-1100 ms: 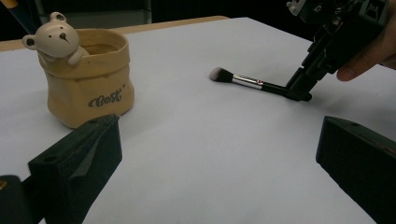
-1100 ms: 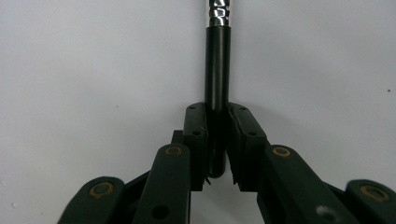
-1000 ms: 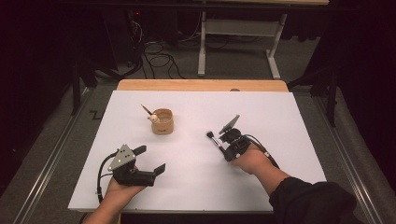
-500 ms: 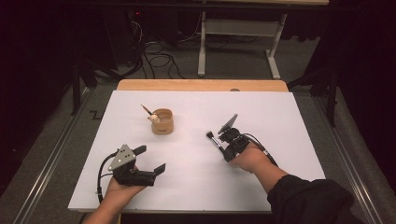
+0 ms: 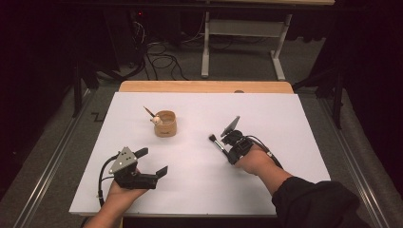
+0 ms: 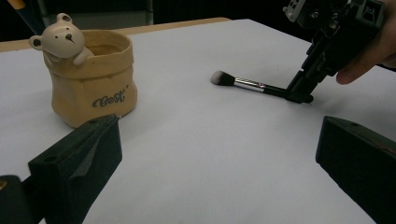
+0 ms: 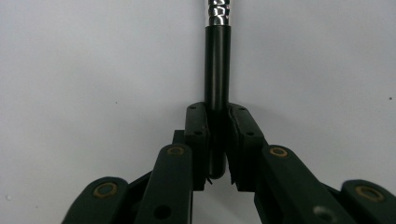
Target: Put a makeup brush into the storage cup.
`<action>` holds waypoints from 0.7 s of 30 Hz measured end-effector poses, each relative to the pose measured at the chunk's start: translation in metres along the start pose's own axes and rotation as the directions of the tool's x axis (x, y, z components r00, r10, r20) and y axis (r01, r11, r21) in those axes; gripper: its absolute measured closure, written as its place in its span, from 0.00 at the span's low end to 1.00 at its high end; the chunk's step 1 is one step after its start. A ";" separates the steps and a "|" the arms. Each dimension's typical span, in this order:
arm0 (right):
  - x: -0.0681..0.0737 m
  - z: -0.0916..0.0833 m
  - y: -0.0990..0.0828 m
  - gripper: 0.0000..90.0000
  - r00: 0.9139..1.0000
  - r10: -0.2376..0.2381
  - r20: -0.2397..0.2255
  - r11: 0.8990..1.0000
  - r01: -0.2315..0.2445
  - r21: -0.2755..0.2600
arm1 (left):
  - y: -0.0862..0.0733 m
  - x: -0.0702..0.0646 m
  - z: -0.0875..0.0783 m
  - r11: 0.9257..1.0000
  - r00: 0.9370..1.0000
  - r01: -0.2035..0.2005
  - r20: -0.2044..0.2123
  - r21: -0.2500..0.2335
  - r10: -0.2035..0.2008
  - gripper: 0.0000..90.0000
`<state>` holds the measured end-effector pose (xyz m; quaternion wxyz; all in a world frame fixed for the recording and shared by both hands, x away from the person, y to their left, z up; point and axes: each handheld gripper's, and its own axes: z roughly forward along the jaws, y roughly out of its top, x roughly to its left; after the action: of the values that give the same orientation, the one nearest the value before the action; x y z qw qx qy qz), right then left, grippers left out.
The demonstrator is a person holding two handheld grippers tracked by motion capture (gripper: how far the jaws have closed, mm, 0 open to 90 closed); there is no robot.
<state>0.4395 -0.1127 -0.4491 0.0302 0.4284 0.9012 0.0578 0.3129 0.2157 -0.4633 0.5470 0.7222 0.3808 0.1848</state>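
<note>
One word can be read: "Gest", or something close to it, in dark slanted script on the front of the tan pot (image 6: 93, 81), low on its wall, below the bear figure (image 6: 58, 41) on its rim. The last letters are unclear. The pot stands toward the desk's far left.

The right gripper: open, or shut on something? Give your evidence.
Shut on the makeup brush: the right gripper's pads clamp its black handle.
</note>
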 end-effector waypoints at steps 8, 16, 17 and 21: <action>-0.001 -0.007 -0.005 0.90 1.000 0.005 0.008 1.000 -0.005 -0.022 | 0.000 0.001 -0.001 1.000 1.000 0.001 -0.001 -0.002 -0.001 0.01; -0.008 -0.020 -0.022 0.90 1.000 0.011 0.012 0.999 -0.011 -0.035 | 0.000 0.001 0.000 1.000 1.000 -0.002 -0.004 0.006 0.003 0.01; -0.010 -0.021 -0.025 0.90 1.000 0.010 0.014 0.999 -0.010 -0.037 | 0.000 0.001 0.001 1.000 1.000 -0.003 -0.004 0.007 0.003 0.01; -0.017 -0.027 -0.036 0.90 0.999 0.030 0.026 0.999 -0.029 -0.037 | 0.000 0.000 0.001 1.000 1.000 -0.007 -0.005 0.008 0.007 0.01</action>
<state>0.4191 -0.1504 -0.4273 0.0491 0.4417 0.8932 0.0691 0.3133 0.2150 -0.4638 0.5423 0.7254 0.3804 0.1871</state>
